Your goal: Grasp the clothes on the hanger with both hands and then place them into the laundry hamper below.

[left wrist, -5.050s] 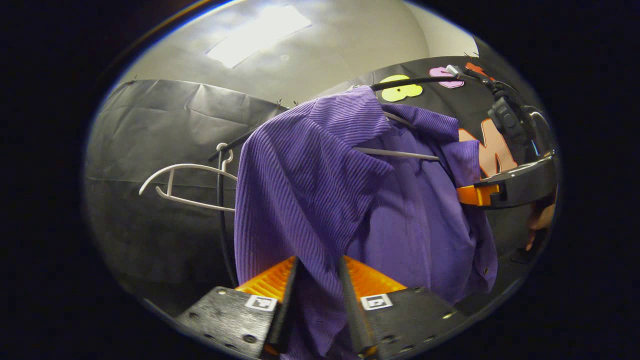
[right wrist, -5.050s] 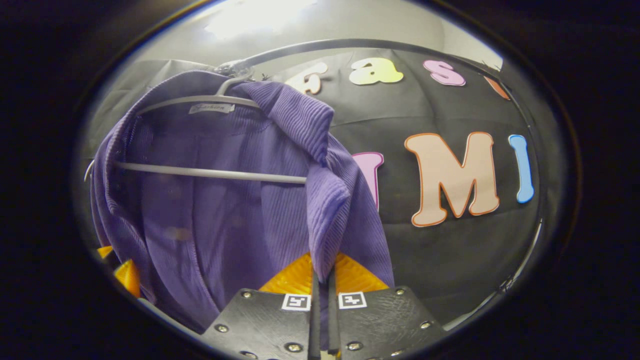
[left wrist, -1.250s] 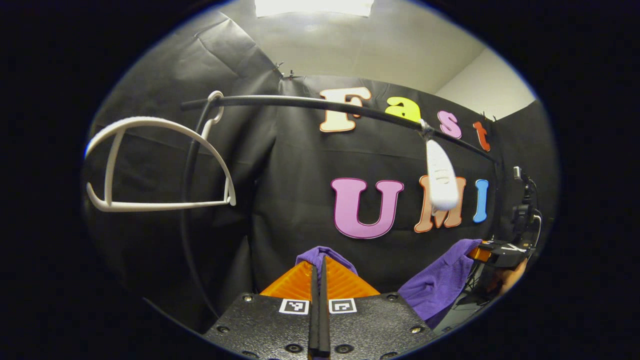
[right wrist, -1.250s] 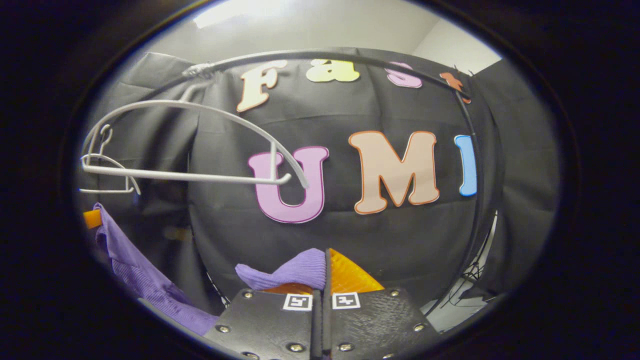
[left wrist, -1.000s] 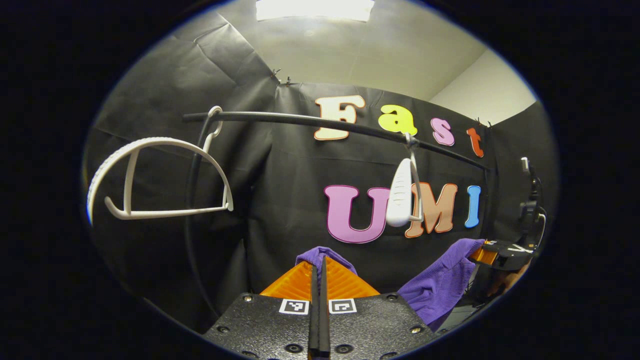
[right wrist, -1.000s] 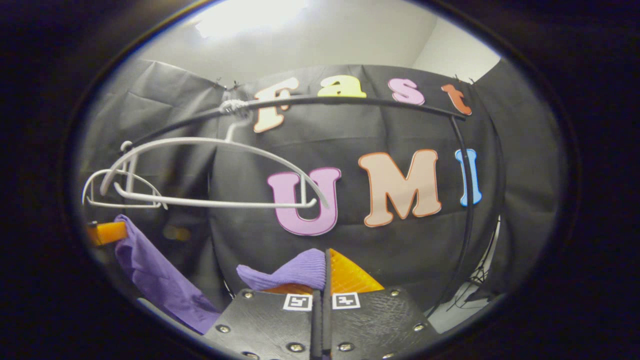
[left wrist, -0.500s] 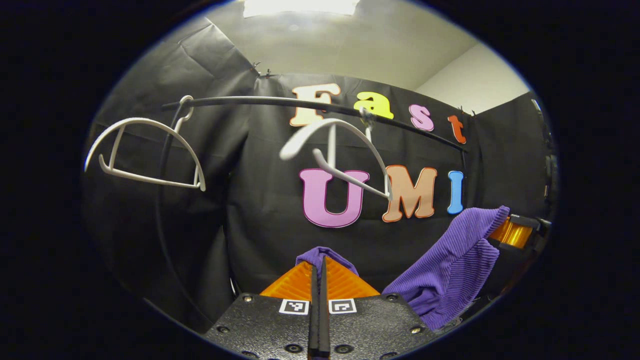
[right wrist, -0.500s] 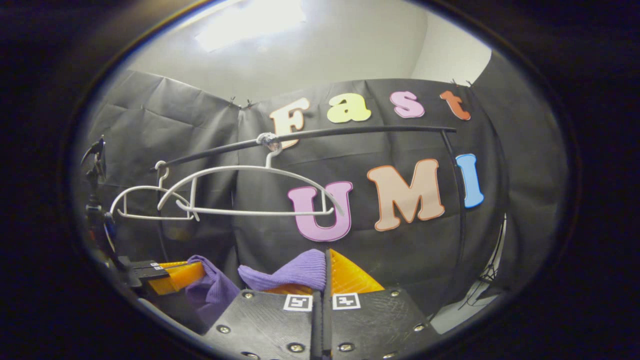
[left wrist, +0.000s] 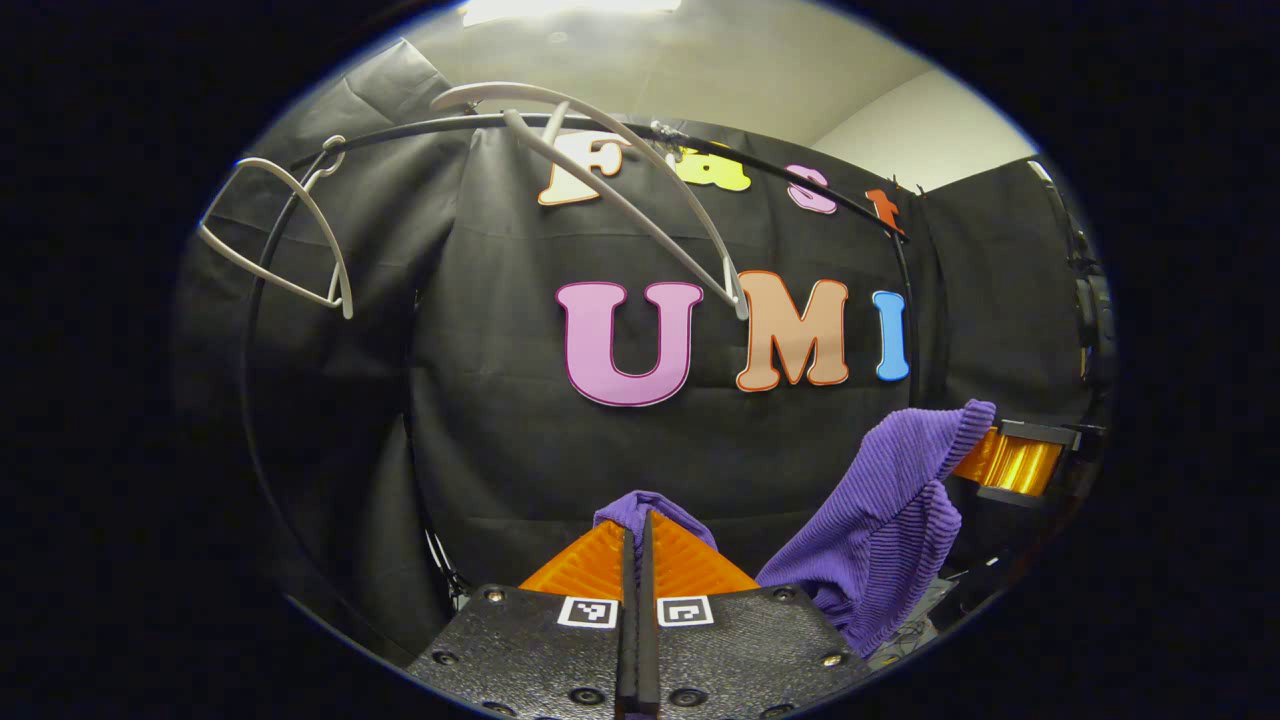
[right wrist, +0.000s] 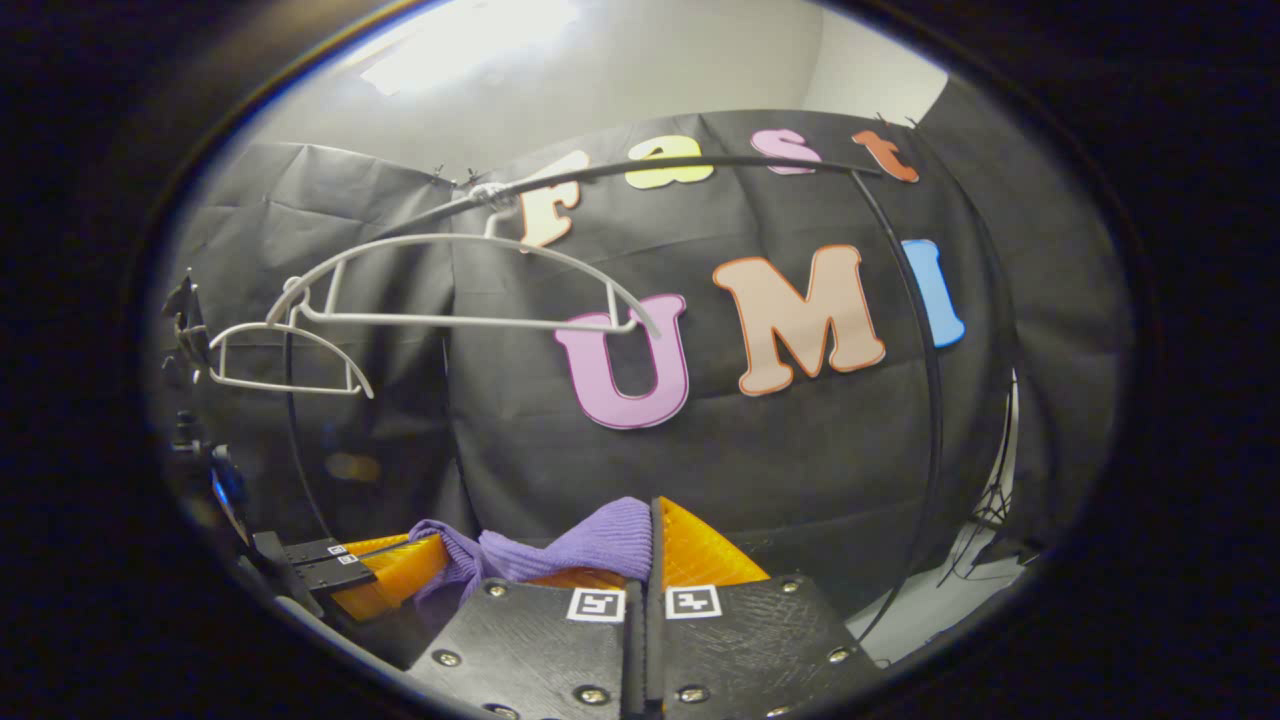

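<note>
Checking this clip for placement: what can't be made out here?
- Laundry hamper: below both views' lower edges, so placement can't be judged.
- Purple shirt: its bulk hangs under the left gripper and right gripper, cut off.
- Swinging hanger: blurred in the left gripper view.

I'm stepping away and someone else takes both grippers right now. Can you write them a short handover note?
Left gripper: shut on the purple garment.
Right gripper: shut on the same garment, which hangs between the two.
Both white hangers hang bare on the black rail.
Done: garment gripped with both grippers and off its hanger.
Left: lower it into the laundry hamper, then release both grippers.
</note>
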A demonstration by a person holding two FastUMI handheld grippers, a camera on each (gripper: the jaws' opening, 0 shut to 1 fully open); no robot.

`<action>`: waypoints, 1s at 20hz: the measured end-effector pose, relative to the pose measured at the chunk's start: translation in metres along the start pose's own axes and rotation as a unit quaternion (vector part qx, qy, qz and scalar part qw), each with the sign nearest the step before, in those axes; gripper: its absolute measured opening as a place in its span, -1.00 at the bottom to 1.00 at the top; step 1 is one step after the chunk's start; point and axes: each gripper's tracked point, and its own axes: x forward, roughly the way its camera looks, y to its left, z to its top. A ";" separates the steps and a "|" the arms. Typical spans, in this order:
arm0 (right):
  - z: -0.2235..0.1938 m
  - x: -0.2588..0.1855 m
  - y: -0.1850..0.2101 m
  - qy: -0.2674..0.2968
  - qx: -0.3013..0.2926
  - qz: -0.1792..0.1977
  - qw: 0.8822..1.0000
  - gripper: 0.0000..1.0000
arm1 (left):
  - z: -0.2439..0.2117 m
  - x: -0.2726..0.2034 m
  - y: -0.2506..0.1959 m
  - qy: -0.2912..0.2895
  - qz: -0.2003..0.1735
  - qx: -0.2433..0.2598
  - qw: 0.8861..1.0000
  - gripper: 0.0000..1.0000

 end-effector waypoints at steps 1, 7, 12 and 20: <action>-0.013 0.005 -0.003 0.006 0.003 -0.004 1.000 -0.99 | -0.009 0.005 0.000 0.000 -0.003 0.006 1.000 -1.00; -0.099 0.032 -0.009 0.071 0.012 0.000 0.997 -0.99 | -0.076 0.028 -0.006 0.022 -0.022 0.011 0.999 -0.99; -0.180 0.043 -0.015 0.129 0.017 -0.006 0.991 -0.99 | -0.140 0.041 0.002 0.055 -0.025 0.024 0.998 -0.99; -0.294 0.041 -0.034 0.218 0.031 -0.031 0.975 -0.98 | -0.229 0.049 0.018 0.107 -0.026 0.032 0.993 -0.99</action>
